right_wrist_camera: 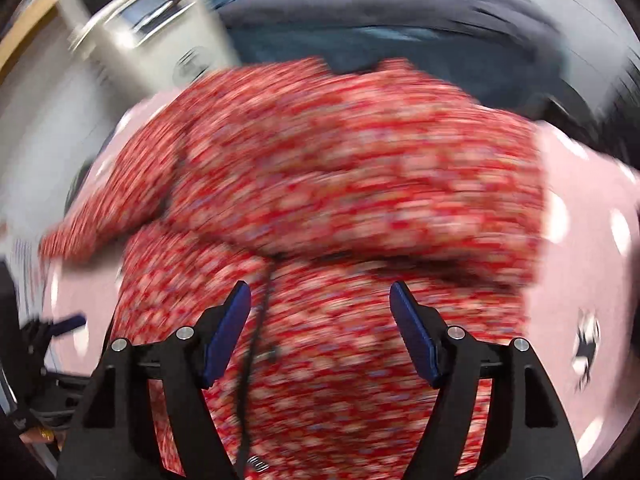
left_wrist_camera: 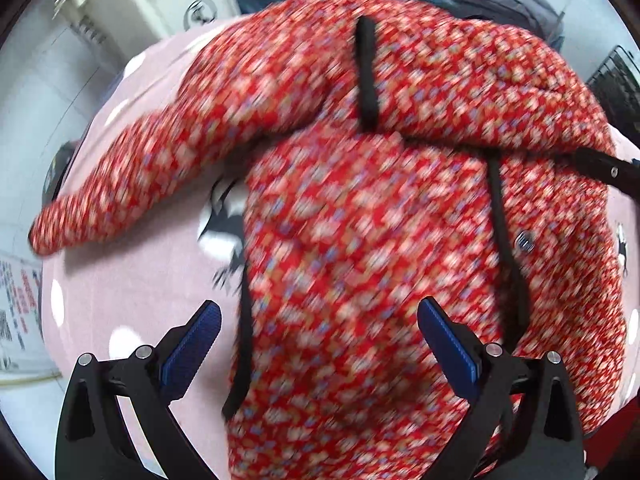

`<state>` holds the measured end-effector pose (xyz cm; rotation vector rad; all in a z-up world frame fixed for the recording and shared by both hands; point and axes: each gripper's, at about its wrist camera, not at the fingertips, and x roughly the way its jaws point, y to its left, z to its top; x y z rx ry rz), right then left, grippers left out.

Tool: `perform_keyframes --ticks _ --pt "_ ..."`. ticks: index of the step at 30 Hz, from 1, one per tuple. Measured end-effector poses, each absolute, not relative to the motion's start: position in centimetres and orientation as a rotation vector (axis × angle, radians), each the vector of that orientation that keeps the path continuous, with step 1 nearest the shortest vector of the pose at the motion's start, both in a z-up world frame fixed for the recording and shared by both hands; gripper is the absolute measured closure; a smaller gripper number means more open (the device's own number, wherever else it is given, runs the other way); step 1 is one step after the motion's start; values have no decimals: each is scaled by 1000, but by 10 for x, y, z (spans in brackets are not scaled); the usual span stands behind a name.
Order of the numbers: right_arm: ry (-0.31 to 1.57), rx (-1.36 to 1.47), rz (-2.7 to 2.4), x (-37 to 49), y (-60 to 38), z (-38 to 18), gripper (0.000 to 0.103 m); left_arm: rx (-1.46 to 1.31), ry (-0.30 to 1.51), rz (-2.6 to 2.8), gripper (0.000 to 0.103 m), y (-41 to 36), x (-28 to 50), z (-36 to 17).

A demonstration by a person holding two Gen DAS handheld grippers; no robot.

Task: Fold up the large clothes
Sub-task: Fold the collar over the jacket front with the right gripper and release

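left tongs (left_wrist_camera: 320, 332) hung above the red floral garment (left_wrist_camera: 360, 220), blue pads (left_wrist_camera: 448, 344) spread wide apart, gripping nothing. right tongs (right_wrist_camera: 320, 328) likewise apart and empty, pointing over the same garment (right_wrist_camera: 340, 200). garment lay partly folded on the pink sheet (left_wrist_camera: 132, 288), one sleeve (left_wrist_camera: 120, 188) stretched out left. right view blurred.
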<state>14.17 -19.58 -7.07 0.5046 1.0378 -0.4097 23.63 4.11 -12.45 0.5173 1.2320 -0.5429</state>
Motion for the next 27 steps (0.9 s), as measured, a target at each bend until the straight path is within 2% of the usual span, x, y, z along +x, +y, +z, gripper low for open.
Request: perform_keyframes --ticks 9,16,19,22,27 --pt "957 631 -537 149 -282 -63 28 533 1240 -623 7 20 244 -126" --pt "1167 462 -561 201 -272 -111 24 595 1271 -610 7 36 212 -138" --pt "1259 360 -574 212 -265 -142 21 591 1266 -580 7 36 222 -137" --pt "1264 298 -587 221 -260 -148 18 570 1260 -569 7 -2 249 -128" --pt "1272 357 -559 229 -274 -156 14 549 1198 -597 7 -75 284 -109"
